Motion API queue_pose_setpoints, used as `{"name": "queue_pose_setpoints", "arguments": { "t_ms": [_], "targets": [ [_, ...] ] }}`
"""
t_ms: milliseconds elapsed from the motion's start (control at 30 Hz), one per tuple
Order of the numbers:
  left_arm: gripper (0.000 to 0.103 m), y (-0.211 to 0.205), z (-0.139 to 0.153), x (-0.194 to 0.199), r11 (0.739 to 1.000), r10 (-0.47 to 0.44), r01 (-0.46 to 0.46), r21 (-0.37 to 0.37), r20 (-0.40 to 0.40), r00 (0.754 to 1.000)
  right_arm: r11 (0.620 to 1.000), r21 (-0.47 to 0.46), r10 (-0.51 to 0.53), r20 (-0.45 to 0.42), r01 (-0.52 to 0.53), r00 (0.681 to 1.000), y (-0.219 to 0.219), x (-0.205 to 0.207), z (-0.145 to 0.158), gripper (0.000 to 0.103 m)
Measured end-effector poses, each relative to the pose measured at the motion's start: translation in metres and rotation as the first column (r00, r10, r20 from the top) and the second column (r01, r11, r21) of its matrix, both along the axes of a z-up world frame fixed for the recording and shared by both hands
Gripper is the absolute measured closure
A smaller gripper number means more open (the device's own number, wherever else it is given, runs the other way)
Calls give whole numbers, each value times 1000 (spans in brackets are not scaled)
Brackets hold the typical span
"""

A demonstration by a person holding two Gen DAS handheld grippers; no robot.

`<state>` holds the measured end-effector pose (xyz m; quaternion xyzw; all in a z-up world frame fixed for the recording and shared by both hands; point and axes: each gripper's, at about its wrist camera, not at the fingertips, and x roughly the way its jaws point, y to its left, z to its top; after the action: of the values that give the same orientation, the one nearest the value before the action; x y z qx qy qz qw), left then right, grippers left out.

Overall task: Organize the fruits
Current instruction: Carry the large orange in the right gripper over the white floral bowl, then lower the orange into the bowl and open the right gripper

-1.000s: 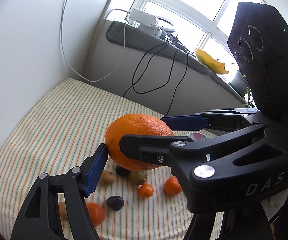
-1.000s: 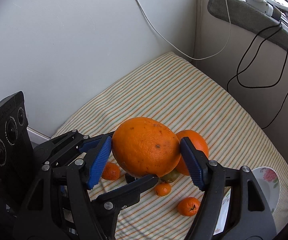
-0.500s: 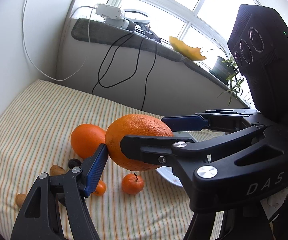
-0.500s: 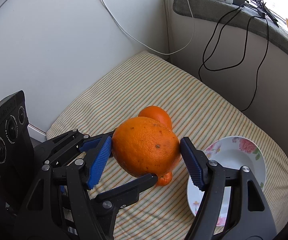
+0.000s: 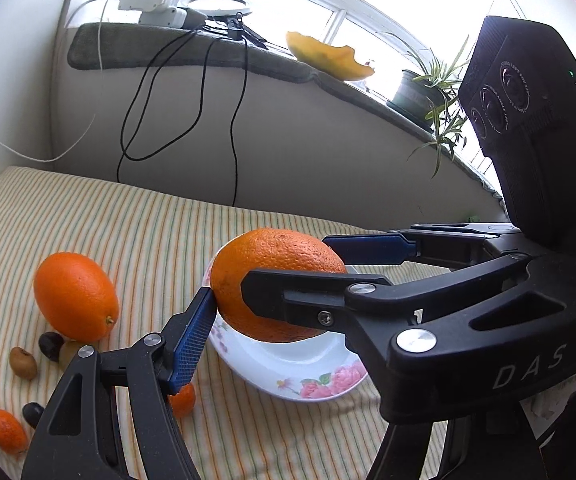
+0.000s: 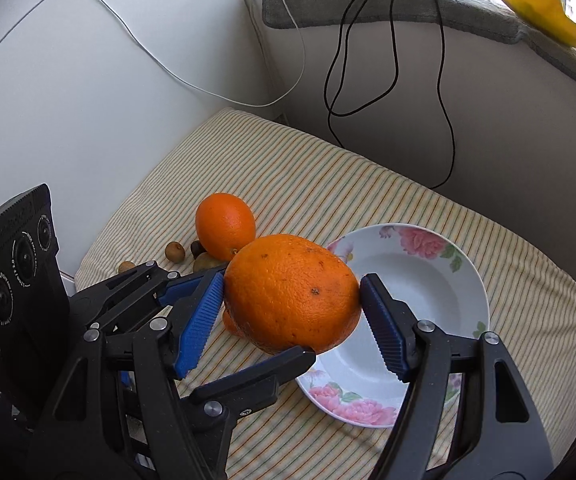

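The left tongs (image 5: 272, 304) and the right tongs (image 6: 291, 312) were both clenched on one large orange (image 6: 289, 292), each pair pressing its blue pads (image 6: 383, 336) against opposite sides of the fruit. The orange hung above the near-left rim of the floral plate (image 6: 423, 280), which lay on the striped tablecloth (image 6: 327, 184). Left of the plate a second orange (image 6: 224, 226) rested on the cloth, with small brown kiwi-like fruits (image 6: 175, 251) and a dark one just beside it; their kind was hard to tell. Nearer than that, left of the plate, lay small mandarins (image 5: 6, 430). Beyond the plate, black cables (image 6: 367, 60) hung down from the grey-covered windowsill (image 6: 407, 8).
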<state>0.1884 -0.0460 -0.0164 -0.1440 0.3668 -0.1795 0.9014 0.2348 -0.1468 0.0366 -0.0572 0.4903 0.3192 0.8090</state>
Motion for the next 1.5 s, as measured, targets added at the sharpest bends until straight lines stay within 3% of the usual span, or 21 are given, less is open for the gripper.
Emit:
{"name": "queue_pose_setpoints", "arguments": {
  "t_ms": [333, 833, 1200, 1500],
  "targets": [
    [34, -34, -23, 33, 999, -48, 48, 13, -51, 998, 997, 35, -74, -56, 76, 996, -45, 34, -30, 30],
    [34, -51, -45, 61, 998, -59, 62, 31, -89, 994, 993, 37, -109, -92, 113, 990, -63, 55, -56, 30],
    [34, -53, -34, 51, 998, -46, 49, 48, -75, 996, 992, -8, -123, -59, 123, 991, -57, 50, -48, 29],
    [34, -50, -14, 34, 997, -42, 45, 64, -43, 998, 989, 9, -146, -44, 146, 988, -67, 47, -36, 29]
  ]
}}
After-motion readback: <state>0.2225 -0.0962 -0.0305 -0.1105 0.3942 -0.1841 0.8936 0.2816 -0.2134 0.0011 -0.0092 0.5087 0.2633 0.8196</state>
